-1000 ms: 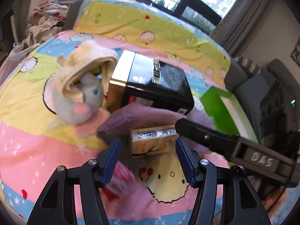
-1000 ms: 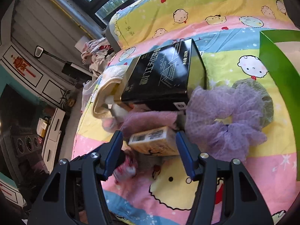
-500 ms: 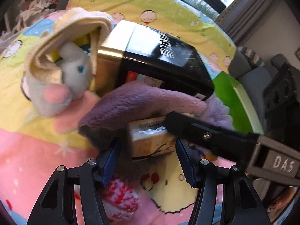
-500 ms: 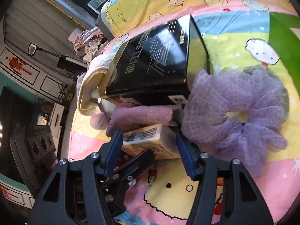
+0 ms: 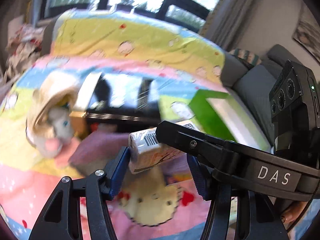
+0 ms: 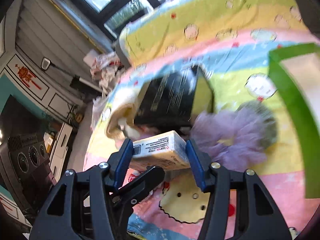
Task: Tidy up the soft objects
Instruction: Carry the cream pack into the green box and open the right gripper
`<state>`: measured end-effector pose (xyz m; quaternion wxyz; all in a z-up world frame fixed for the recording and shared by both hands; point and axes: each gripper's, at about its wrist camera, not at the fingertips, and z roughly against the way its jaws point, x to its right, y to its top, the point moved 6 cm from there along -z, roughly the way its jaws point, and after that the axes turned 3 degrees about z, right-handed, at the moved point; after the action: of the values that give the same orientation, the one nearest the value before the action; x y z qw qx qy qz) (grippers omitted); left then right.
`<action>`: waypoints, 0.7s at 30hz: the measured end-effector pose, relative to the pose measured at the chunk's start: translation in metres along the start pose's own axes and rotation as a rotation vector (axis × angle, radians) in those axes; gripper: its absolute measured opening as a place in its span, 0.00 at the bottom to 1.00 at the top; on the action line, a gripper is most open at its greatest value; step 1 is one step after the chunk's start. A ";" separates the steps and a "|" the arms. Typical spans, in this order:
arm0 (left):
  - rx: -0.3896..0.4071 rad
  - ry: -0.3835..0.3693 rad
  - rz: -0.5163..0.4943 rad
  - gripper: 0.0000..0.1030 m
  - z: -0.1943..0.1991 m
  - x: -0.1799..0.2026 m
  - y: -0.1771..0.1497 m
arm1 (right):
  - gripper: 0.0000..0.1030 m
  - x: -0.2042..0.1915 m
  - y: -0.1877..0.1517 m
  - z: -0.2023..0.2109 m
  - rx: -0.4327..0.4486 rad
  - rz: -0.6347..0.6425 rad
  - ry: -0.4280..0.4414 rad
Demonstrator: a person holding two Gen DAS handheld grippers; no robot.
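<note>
Above the colourful bedspread (image 5: pixel 124 40), both grippers are working on one small thing: the tissue pack (image 6: pixel 162 150), a soft wrapped packet with a barcode. The right gripper (image 6: pixel 160 156) is pressing it between its blue pads, and its jaws have just been closing a little on it, at about half width. The pack is sitting tilted there, one end higher than the other.

From the left wrist view, the left gripper (image 5: pixel 160 172) is standing at a middle width around the same tissue pack (image 5: pixel 148 152). Its left pad is touching the end of the pack, but the other pad is looking free, so I am judging that it is not really holding.

What could go wrong? The wrapper is smooth and the pack is yielding under pressure, so it may be slipping or rotating out of the pads and falling back on the bed. Two grippers so near are also risking a collision: one black finger is already crossing in front of the other's camera. Both views are blurred, so fast movement is adding to this danger.

Below, the purple scrunchie (image 6: pixel 236 140), the purple cloth (image 5: pixel 100 148) and the grey plush toy (image 5: pixel 58 128) are lying close to the black box (image 6: pixel 172 102), and a dropped pack could be disturbing them. The green box (image 6: pixel 294 104) is standing well apart.
</note>
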<state>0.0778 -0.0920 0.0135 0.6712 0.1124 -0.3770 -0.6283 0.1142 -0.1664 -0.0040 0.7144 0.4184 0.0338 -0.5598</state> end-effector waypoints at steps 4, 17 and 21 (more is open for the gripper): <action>0.018 -0.036 -0.079 0.58 -0.001 0.044 0.011 | 0.53 0.019 0.012 0.043 0.090 -0.014 -0.041; -0.003 -0.149 -0.279 0.58 -0.056 0.177 0.018 | 0.53 0.120 0.020 0.137 0.270 -0.162 -0.170; -0.044 -0.162 -0.301 0.58 -0.080 0.198 0.010 | 0.52 0.149 0.015 0.145 0.277 -0.216 -0.198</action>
<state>0.1227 -0.2995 0.0370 0.5393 0.1020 -0.3948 -0.7369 0.1210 -0.3729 0.0217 0.5857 0.4495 -0.0695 -0.6709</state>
